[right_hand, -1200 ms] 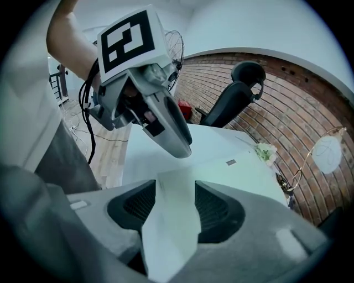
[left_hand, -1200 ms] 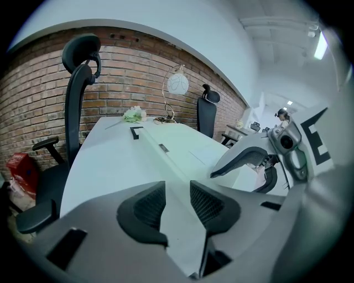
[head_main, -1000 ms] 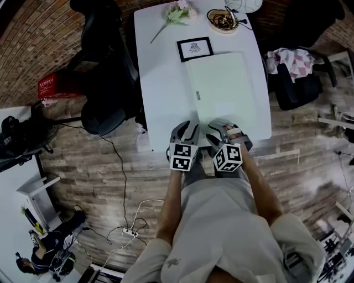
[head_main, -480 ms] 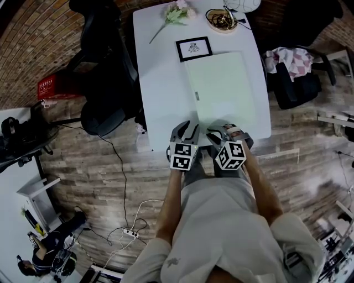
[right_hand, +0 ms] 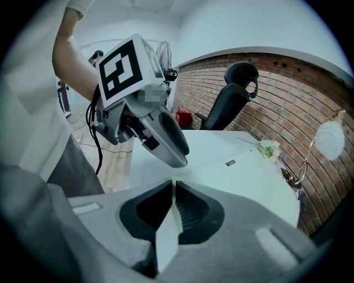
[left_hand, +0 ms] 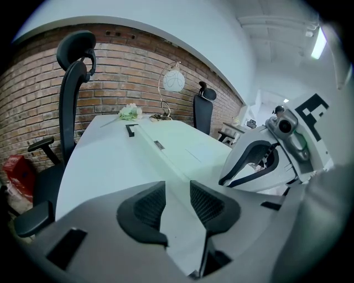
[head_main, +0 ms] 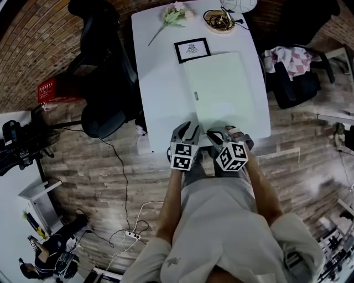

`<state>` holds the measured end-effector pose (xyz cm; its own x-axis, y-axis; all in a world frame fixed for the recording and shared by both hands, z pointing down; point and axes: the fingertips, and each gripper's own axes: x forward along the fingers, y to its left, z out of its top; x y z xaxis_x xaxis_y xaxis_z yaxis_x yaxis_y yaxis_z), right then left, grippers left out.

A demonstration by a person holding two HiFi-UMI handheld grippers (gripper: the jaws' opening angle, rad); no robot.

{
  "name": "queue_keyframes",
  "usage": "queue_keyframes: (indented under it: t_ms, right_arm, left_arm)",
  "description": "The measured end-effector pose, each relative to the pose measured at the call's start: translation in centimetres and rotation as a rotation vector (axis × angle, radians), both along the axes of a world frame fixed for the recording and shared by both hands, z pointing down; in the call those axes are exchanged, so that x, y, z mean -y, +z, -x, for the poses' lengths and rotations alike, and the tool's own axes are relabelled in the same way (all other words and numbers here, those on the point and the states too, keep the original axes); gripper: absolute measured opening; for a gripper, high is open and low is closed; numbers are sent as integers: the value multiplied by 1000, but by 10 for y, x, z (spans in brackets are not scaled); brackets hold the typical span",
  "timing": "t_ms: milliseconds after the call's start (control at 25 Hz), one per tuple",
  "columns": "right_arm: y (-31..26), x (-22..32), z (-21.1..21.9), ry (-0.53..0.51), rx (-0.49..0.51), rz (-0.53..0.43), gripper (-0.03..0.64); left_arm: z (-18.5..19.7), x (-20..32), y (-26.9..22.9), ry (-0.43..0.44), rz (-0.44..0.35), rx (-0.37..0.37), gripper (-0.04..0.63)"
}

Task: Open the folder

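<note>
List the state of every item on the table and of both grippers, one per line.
folder: closed, flat on the table, near edge between the right jaws.
right gripper: jaws closing on the folder's thin edge.
left gripper: jaws apart, holding nothing.
picture frame: lying face up.
flower: lying on its side.

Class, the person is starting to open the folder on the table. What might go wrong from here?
The right gripper is closing its jaws on the thin near edge of the folder, which may slip out. The left gripper has open jaws, pinning nothing, so the whole folder could lift or slide.
</note>
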<state>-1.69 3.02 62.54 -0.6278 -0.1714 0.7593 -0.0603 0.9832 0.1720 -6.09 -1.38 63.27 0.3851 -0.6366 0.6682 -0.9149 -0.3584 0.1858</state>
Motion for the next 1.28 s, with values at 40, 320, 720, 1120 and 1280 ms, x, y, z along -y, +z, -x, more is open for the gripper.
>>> queue_keyframes:
  t_ms: [40, 320, 720, 1120, 1280]
  right_arm:
    - [-1, 0, 0, 7, 4, -2, 25]
    - [-11, 2, -1, 61, 46, -7, 20]
    - [-23, 5, -3, 113, 84, -13, 15]
    - [-33, 8, -4, 148, 101, -29, 12]
    - [-37, 9, -4, 159, 103, -35, 11]
  left_arm:
    - [0, 0, 0, 3, 1, 0, 140]
    - [-5, 0, 4, 21, 5, -2, 140]
    - [-13, 2, 8, 62, 8, 8, 140]
    - [-12, 2, 9, 78, 11, 13, 140]
    - [-12, 3, 9, 83, 12, 16, 140]
